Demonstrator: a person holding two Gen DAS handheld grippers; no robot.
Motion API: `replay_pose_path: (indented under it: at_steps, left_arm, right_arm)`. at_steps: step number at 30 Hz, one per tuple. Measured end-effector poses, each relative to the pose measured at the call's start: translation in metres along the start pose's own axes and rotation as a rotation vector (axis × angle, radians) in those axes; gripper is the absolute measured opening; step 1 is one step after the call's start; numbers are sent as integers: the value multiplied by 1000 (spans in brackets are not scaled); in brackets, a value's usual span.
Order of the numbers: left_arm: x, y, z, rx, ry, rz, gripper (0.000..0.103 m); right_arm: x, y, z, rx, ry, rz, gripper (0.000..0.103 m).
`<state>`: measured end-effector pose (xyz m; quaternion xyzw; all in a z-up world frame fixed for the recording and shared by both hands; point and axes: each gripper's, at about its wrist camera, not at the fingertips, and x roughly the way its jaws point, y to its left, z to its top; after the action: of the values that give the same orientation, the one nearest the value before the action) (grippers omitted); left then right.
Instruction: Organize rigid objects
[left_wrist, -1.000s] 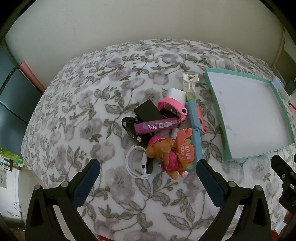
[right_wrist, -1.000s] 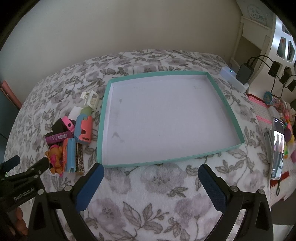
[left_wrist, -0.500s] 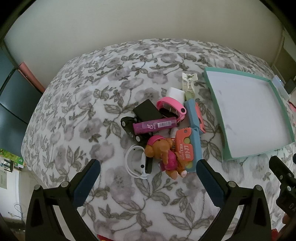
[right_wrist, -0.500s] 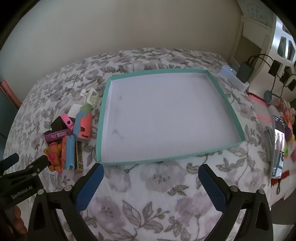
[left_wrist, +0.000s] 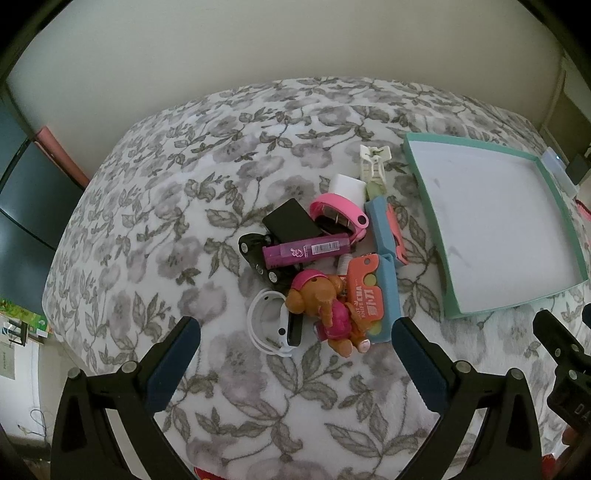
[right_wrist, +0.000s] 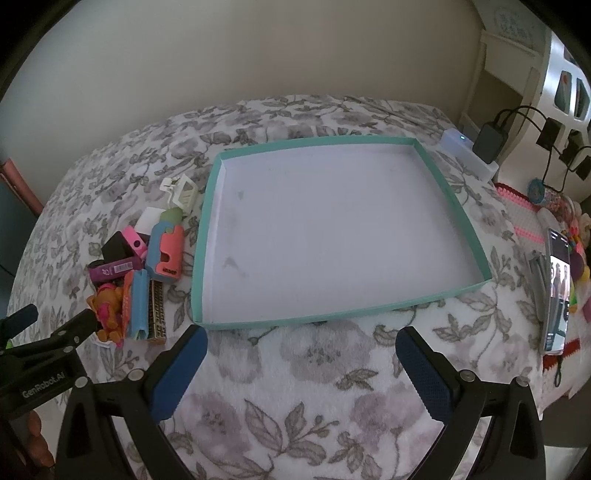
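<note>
Teal-rimmed tray (right_wrist: 448, 192) sits bare beside a toy pile (left_wrist: 321, 266) — both my tools (left_wrist: 295, 347) (right_wrist: 301, 354) hover spread apart, holding nothing.

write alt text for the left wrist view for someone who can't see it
A heap of small rigid items, including a brown toy puppy in pink, a purple tube and a white loop band, sits on a grey floral blanket ahead of the open left gripper, jaws wide apart and empty. An empty teal-rimmed shallow box lies to the right.
</note>
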<state>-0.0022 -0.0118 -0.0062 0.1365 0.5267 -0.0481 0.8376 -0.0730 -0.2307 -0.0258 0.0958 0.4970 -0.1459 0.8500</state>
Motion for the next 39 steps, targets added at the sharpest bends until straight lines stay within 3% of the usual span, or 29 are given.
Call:
replay_pose_path:
  at_steps: [21, 26, 30, 34, 39]
  left_arm:
    - [-2, 4, 3, -8, -4, -3, 103]
    - [-7, 27, 3, -109, -42, -15, 103]
    - [-9, 53, 4, -193, -93, 7, 103]
    - [0, 73, 3, -270, -90, -33, 103]
    - [16, 85, -1, -322, -62, -81, 103]
  right_arm:
    - [1, 2, 1, 0, -3, 13, 103]
    - [-1, 12, 3, -13, -20, 32, 103]
    - [-5, 29, 8, -40, -51, 94, 103]
    - [-2, 50, 13, -50, -43, 197, 103]
    - [6, 77, 12, -100, -28, 252, 98]
